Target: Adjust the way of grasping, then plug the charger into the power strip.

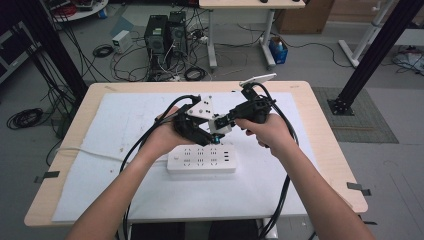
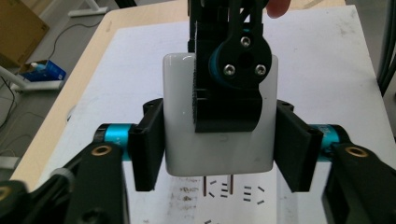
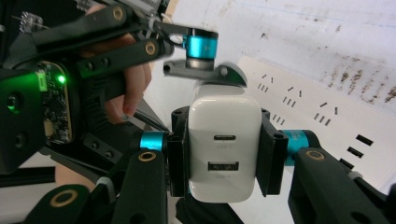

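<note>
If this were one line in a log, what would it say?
charger: above strip | left gripper: shut on charger | right gripper: shut on charger

White USB charger (image 3: 224, 149), glossy, with grey ports. Black tongs, left (image 2: 219, 154) and right (image 3: 224, 158), with teal collars. White power strip (image 1: 201, 159) on a white mat (image 1: 150, 190), smudged brown, over the pale wood worktop (image 1: 330, 150).
</note>
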The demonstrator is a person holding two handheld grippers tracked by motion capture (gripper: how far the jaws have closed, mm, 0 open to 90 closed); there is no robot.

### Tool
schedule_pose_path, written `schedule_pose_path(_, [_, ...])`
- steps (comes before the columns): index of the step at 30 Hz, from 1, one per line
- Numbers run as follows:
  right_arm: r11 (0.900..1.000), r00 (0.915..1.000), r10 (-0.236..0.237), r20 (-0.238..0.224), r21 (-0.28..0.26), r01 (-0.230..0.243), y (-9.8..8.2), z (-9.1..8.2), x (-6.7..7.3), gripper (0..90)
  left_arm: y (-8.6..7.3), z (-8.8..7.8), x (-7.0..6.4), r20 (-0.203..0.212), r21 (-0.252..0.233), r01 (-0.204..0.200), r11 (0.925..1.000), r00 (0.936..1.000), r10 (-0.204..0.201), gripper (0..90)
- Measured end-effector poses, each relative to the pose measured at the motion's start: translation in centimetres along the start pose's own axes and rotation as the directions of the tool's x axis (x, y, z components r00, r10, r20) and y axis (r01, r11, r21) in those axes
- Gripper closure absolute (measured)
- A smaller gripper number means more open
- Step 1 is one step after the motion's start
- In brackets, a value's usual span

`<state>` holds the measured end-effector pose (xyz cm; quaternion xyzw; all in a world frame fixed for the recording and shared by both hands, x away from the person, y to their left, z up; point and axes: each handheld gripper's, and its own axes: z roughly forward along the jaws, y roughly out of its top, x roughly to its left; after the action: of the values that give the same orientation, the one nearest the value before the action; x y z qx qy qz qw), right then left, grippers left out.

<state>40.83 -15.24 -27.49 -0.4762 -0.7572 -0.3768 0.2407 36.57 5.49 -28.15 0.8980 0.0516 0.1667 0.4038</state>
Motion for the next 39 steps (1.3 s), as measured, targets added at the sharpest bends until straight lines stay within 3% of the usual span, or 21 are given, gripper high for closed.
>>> schedule_pose_path(5, [0.999,0.9982,-0.039,0.045,-0.016,0.04,0.1,-1.2,-0.2,62.3,-1.2,-1.0,0.5,-0.017,0.092,0.037,0.9951,0.9992,-0.036,22.3])
schedule_pose_path(6, [0.998,0.9946,-0.062,0.083,-0.016,0.064,0.2,-1.6,-0.1,62.3,-1.7,-1.4,0.6,-0.017,0.116,0.061,0.9914,0.9981,-0.06,20.4])
schedule_pose_path(8, [0.993,0.9731,-0.12,0.197,0.019,0.119,0.4,-2.5,0.4,62.3,-2.6,-2.2,1.0,-0.036,0.181,0.093,0.9791,0.9954,-0.088,20.0])
schedule_pose_path(9, [0.993,0.9731,-0.12,0.197,0.019,0.119,0.4,-2.5,0.4,62.3,-3.2,-2.6,1.2,-0.047,0.212,0.125,0.9692,0.9919,-0.118,20.0])
schedule_pose_path(12, [0.979,0.9297,-0.201,0.309,0.077,0.186,0.5,-3.1,1.0,62.3,-5.2,-3.8,2.2,-0.069,0.325,0.208,0.9224,0.9781,-0.196,20.0])
schedule_pose_path(13, [0.972,0.9104,-0.234,0.341,0.102,0.212,0.5,-3.3,1.3,62.3,-5.9,-4.2,2.4,-0.073,0.365,0.24,0.8996,0.9706,-0.23,20.0])
schedule_pose_path(16, [0.951,0.8584,-0.307,0.411,0.17,0.259,0.5,-3.6,1.9,62.3,-8.1,-5.4,3.2,-0.111,0.449,0.353,0.8206,0.9334,-0.341,20.0])
schedule_pose_path(18, [0.931,0.8192,-0.36,0.446,0.226,0.287,0.5,-3.7,2.1,62.3,-9.5,-6.2,3.6,-0.161,0.478,0.414,0.7746,0.9081,-0.387,20.0])
schedule_pose_path(20, [0.917,0.7887,-0.393,0.473,0.268,0.296,0.5,-3.8,2.4,62.3,-10.7,-7.0,4.0,-0.196,0.509,0.462,0.7266,0.884,-0.425,20.0])
schedule_pose_path(21, [0.908,0.7756,-0.413,0.477,0.286,0.307,0.5,-3.9,2.4,62.3,-11.2,-7.3,4.1,-0.218,0.513,0.482,0.7099,0.8732,-0.436,20.0])
schedule_pose_path(22, [0.903,0.7691,-0.423,0.479,0.298,0.311,0.5,-4.0,2.5,62.2,-11.6,-7.7,4.4,-0.232,0.534,0.479,0.6967,0.8755,-0.424,20.0])
schedule_pose_path(23, [0.901,0.7633,-0.427,0.485,0.302,0.312,0.5,-4.1,2.5,62.3,-12.0,-8.0,4.6,-0.252,0.531,0.5,0.6839,0.8639,-0.436,20.0])
schedule_pose_path(24, [0.898,0.759,-0.433,0.486,0.307,0.316,0.6,-4.3,2.5,62.3,-12.4,-8.2,4.7,-0.264,0.536,0.51,0.6731,0.8582,-0.44,20.0])
schedule_pose_path(27, [0.896,0.7544,-0.437,0.49,0.315,0.314,0.7,-4.6,2.3,62.3,-12.9,-8.8,4.8,-0.293,0.524,0.528,0.6683,0.8485,-0.441,20.0])
schedule_pose_path(28, [0.896,0.7544,-0.437,0.49,0.315,0.314,0.7,-4.6,2.3,62.3,-12.9,-8.8,4.8,-0.293,0.524,0.528,0.6683,0.8485,-0.441,20.0])
schedule_pose_path(29, [0.895,0.7535,-0.439,0.49,0.313,0.318,0.8,-4.8,2.2,62.2,-13.0,-9.3,4.7,-0.288,0.518,0.523,0.6768,0.8517,-0.438,20.0])
schedule_pose_path(32, [0.887,0.7457,-0.453,0.489,0.331,0.322,0.8,-4.8,2.1,62.2,-13.0,-9.4,4.5,-0.291,0.515,0.527,0.676,0.8493,-0.441,20.0])
schedule_pose_path(33, [0.879,0.7398,-0.467,0.484,0.344,0.33,0.8,-4.7,2.1,62.3,-12.9,-9.6,4.5,-0.282,0.52,0.518,0.6789,0.8546,-0.436,20.0])
schedule_pose_path(36, [0.861,0.7271,-0.499,0.471,0.366,0.354,0.9,-4.4,2.1,62.2,-12.8,-9.8,4.4,-0.287,0.508,0.524,0.6832,0.8511,-0.44,20.0])
schedule_pose_path(37, [0.853,0.7252,-0.51,0.462,0.376,0.361,1.0,-4.1,2.2,62.2,-12.8,-9.9,4.4,-0.281,0.515,0.517,0.6841,0.8556,-0.435,20.0])
schedule_pose_path(39, [0.823,0.7039,-0.557,0.441,0.411,0.393,1.2,-3.3,2.2,62.3,-12.8,-10.0,4.3,-0.279,0.509,0.521,0.6852,0.8528,-0.441,20.0])
